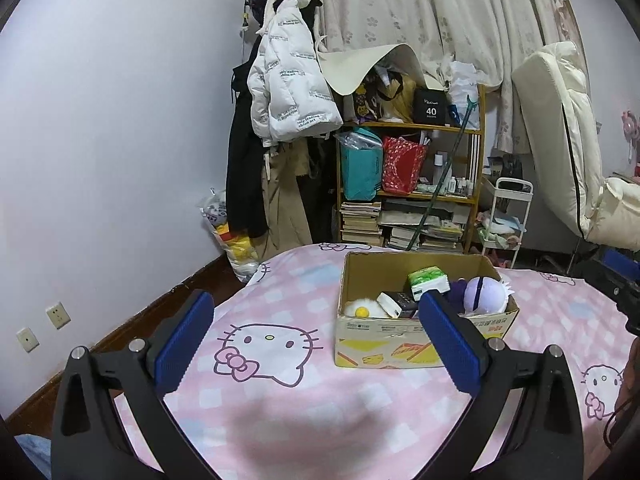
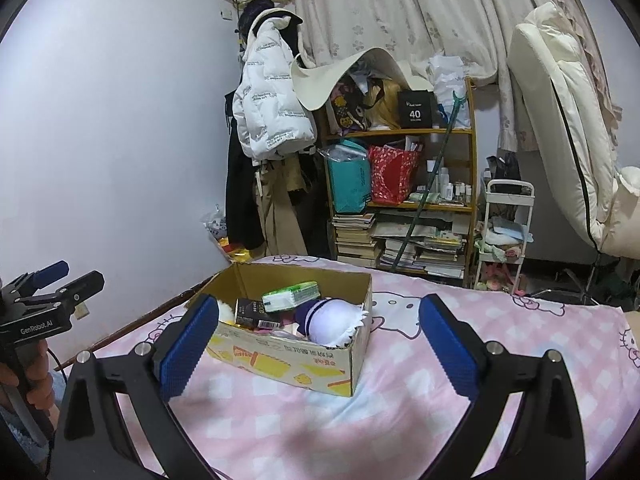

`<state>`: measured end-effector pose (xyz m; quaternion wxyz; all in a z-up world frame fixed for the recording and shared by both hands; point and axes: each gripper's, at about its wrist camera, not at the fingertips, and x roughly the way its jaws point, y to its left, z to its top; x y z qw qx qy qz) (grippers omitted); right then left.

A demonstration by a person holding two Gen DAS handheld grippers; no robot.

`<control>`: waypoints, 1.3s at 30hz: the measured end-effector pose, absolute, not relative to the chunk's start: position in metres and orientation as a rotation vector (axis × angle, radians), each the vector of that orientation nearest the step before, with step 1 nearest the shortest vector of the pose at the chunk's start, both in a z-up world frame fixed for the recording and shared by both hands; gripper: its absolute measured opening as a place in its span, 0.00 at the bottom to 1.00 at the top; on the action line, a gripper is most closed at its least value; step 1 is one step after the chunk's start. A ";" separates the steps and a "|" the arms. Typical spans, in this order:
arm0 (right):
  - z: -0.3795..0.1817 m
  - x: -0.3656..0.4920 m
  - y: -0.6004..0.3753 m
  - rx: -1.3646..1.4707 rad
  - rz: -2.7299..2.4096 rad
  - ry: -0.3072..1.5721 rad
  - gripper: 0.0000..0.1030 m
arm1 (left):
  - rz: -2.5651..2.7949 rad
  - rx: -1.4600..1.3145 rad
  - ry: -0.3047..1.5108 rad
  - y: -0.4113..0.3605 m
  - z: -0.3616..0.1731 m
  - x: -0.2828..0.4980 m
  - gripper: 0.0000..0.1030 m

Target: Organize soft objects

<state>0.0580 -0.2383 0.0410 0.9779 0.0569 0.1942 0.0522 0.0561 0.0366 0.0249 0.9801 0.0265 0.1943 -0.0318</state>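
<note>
Cardboard box (image 1: 424, 344) sat on the pink cat-print bedspread (image 1: 280, 400), just ahead of both tools, already holding the soft things: a purple-and-white plush (image 1: 486, 294), a green tissue pack (image 1: 428, 280), a white plush with a yellow dot (image 1: 366, 309) and a dark packet (image 2: 252, 312). The left tool (image 1: 316, 340) stood spread wide with nothing between its blue pads, the box ahead and to its right, its right finger overlapping the box's near wall in view. The right tool (image 2: 316, 340) was likewise spread and empty, the box ahead and to its left. No loose soft item showed on the bedspread near either tool, so the sorting looked close to finished. Any further step would probably call for keeping both tools clear of the box rim so the light cardboard was not nudged, and for pinching plush at its bulk rather than at a loose edge.
</note>
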 end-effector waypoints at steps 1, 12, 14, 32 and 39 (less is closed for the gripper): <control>0.040 0.058 -0.238 0.115 0.104 0.395 1.00 | -0.067 0.054 0.390 0.037 0.024 0.056 0.98; 0.034 0.061 -0.239 0.108 0.098 0.415 1.00 | -0.071 0.073 0.386 0.032 0.021 0.053 0.98; 0.033 0.062 -0.239 0.109 0.097 0.418 1.00 | -0.073 0.083 0.394 0.030 0.020 0.053 0.98; 0.025 0.066 -0.240 0.111 0.098 0.430 1.00 | -0.091 0.134 0.391 0.024 0.020 0.059 0.98; 0.026 0.065 -0.242 0.111 0.099 0.430 1.00 | -0.091 0.151 0.385 0.021 0.019 0.058 0.98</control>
